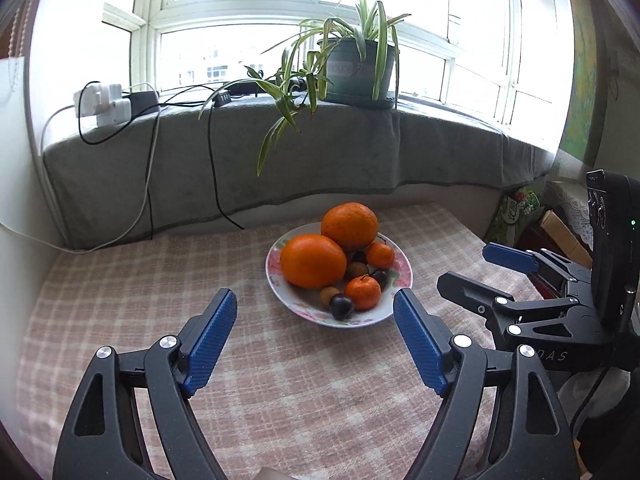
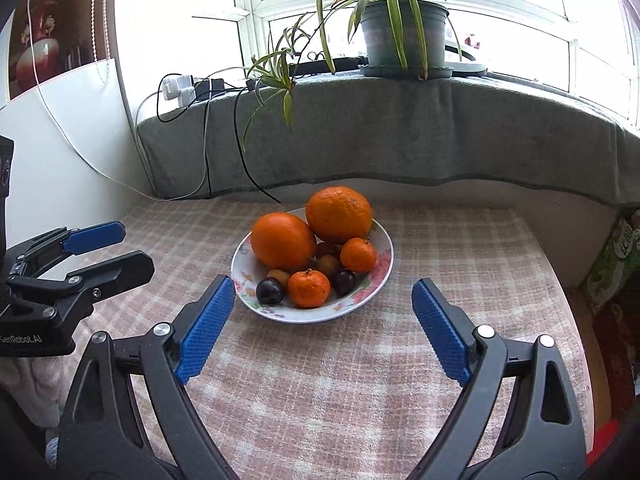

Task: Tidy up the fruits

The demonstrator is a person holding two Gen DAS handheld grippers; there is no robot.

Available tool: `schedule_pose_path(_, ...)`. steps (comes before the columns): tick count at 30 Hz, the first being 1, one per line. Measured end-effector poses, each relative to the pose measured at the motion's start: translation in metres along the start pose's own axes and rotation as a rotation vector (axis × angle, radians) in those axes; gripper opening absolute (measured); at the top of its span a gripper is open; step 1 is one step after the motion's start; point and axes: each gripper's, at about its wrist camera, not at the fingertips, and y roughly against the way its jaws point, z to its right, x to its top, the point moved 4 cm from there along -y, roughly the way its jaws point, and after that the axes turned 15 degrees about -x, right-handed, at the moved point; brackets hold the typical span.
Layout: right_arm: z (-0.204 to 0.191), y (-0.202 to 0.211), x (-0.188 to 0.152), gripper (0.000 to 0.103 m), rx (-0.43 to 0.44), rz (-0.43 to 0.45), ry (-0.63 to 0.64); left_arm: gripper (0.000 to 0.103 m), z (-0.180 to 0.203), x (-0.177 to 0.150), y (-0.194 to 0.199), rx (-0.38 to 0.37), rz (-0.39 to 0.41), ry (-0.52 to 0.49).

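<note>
While both grippers hang above the checked pink cloth that covers the counter, the fruit sits gathered in a floral-rimmed white plate near the middle of that cloth. Two large oranges fill the back and left of the plate, touching each other. In front of them lie two small mandarins, one at the front edge and one to the right, against the rear orange. Two dark plums rest either side of the front mandarin, and a few small yellow-brown fruits are tucked between the oranges and the mandarins; what kind they are cannot be told.

From its own camera, the left gripper has its blue pads spread wide with nothing between them, the plate just beyond its fingertips. The right gripper is likewise wide apart and empty, its left pad close to the plate's near-left rim, though whether it touches cannot be told. Each gripper also shows at the edge of the other's view, beside the plate and not touching it.

Behind the counter a grey cloth drapes over the window sill. On it stand a potted spider plant, whose long leaves trail down toward the counter, and white chargers with black and white cables hanging over the sill's edge.
</note>
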Motion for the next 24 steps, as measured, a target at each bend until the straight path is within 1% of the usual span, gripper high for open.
schedule_pose_path(7,0.003,0.008,0.002,0.093,-0.027,0.025,-0.020,0.082,0.002,-0.004,0.008,0.034,0.012,0.006)
schedule_pose_path(8,0.003,0.008,0.003,0.095,-0.028,0.027,-0.019,0.082,0.002,-0.004,0.009,0.032,0.012,0.008)
schedule_pose_path(9,0.003,0.009,0.003,0.101,-0.029,0.029,-0.017,0.082,0.002,-0.004,0.009,0.031,0.012,0.009)
schedule_pose_path(10,0.003,0.010,0.003,0.103,-0.031,0.036,-0.016,0.082,0.002,-0.004,0.010,0.032,0.015,0.010)
schedule_pose_path(12,0.002,0.014,0.004,0.103,-0.039,0.056,-0.012,0.082,0.004,-0.004,0.012,0.034,0.020,0.009)
schedule_pose_path(18,-0.003,0.020,0.007,0.103,-0.055,0.080,0.014,0.082,0.006,-0.003,0.014,0.028,0.019,0.008)
schedule_pose_path(24,-0.002,0.019,0.008,0.103,-0.061,0.082,0.013,0.082,0.005,-0.005,0.014,0.045,0.017,0.007)
